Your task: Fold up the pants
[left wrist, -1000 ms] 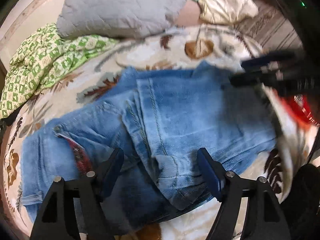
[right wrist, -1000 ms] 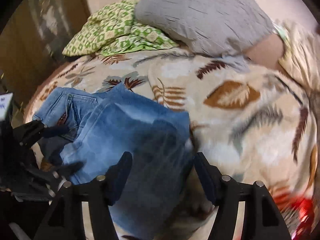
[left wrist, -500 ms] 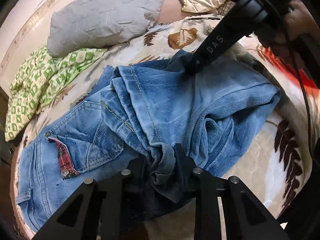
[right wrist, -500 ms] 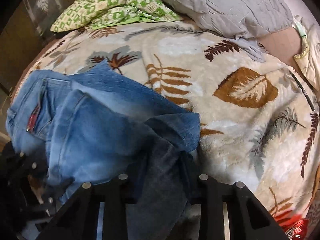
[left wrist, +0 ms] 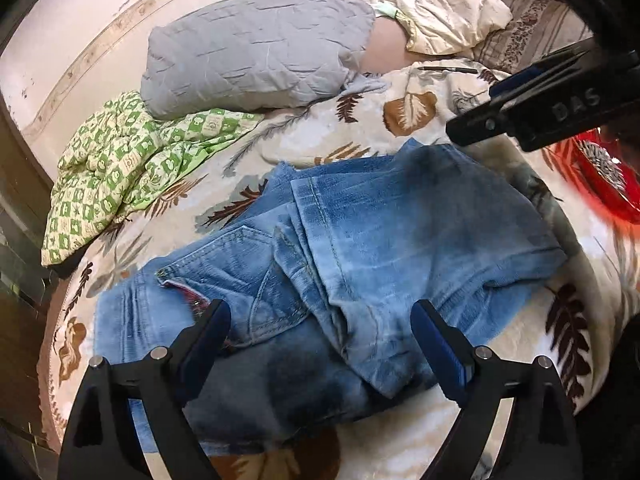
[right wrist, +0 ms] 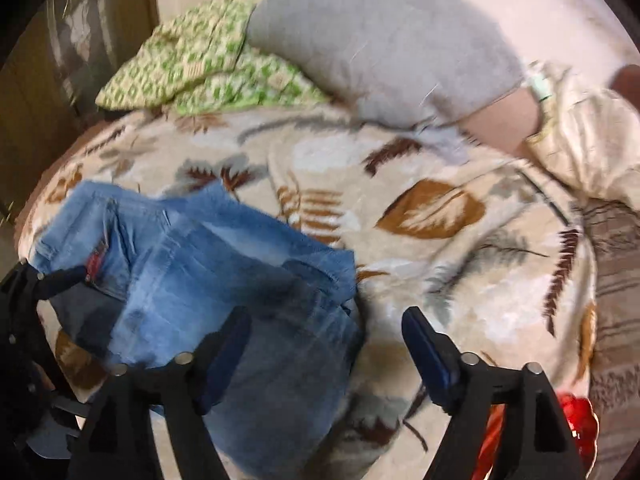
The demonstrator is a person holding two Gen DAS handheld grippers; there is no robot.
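Observation:
The light blue jeans (left wrist: 360, 248) lie folded over themselves on the leaf-patterned blanket (left wrist: 304, 148), waistband with a red inner lining at the left. My left gripper (left wrist: 320, 336) is open and empty, its fingers hovering above the near edge of the jeans. My right gripper (right wrist: 326, 340) is open and empty, above the right edge of the jeans (right wrist: 200, 280); it also shows in the left wrist view (left wrist: 476, 116) at the upper right, above the far right corner of the jeans. The left gripper shows at the left edge of the right wrist view (right wrist: 52, 280).
A grey pillow (left wrist: 256, 48) and a green patterned cloth (left wrist: 120, 168) lie at the far side of the bed. A cream pillow (left wrist: 440, 12) sits at the back right. A pen (left wrist: 448, 69) lies on the blanket. A red patch (left wrist: 600, 176) shows at the right.
Half a second ago both grippers were shut on the jeans' fabric. Both have now opened, let go and lifted away; the jeans lie flatter.

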